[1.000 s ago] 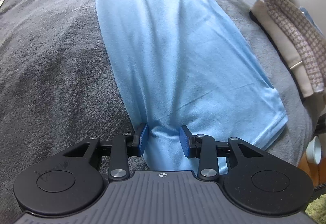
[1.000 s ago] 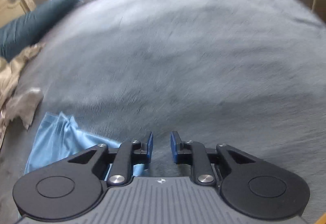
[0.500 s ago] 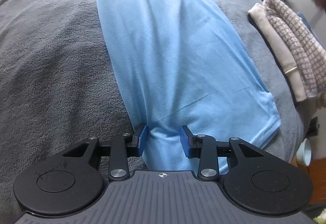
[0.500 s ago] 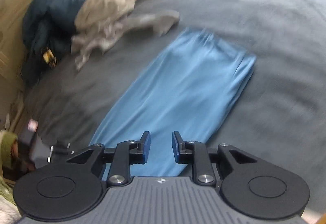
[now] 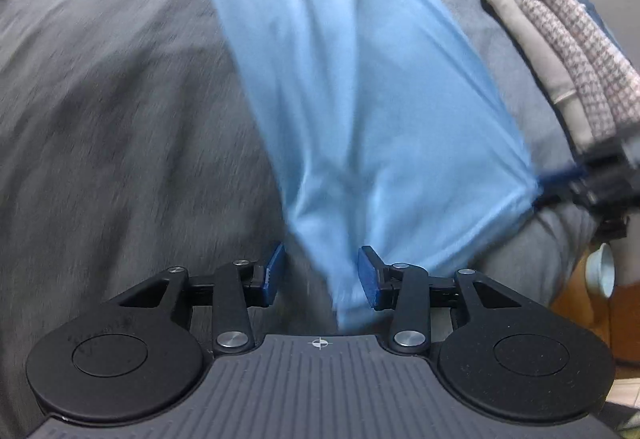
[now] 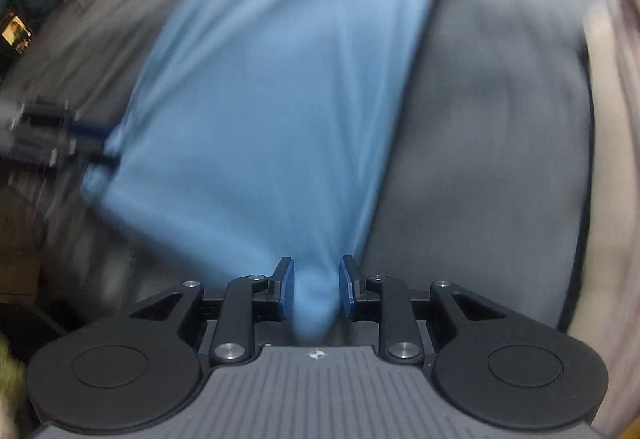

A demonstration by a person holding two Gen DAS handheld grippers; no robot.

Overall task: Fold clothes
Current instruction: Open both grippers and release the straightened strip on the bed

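Light-blue garment (image 5: 360,87) lies lengthwise along the grey bed (image 5: 120,99), its long axis running away from both grippers. Left gripper (image 5: 320,273), jaws opening, straddles one near corner; right gripper (image 6: 316,289) brackets the other, apparently loosely, given blur.

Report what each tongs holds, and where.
Right tongs: blue garment, pinched at one end corner. Left tongs: opening, other corner between them, not clamped.

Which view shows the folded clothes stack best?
Left wrist view: the folded clothes stack sits sharp at the right edge, its cream and checked layers distinct, on the grey blanket. Right wrist view catches only a blurred pale strip at its right edge.
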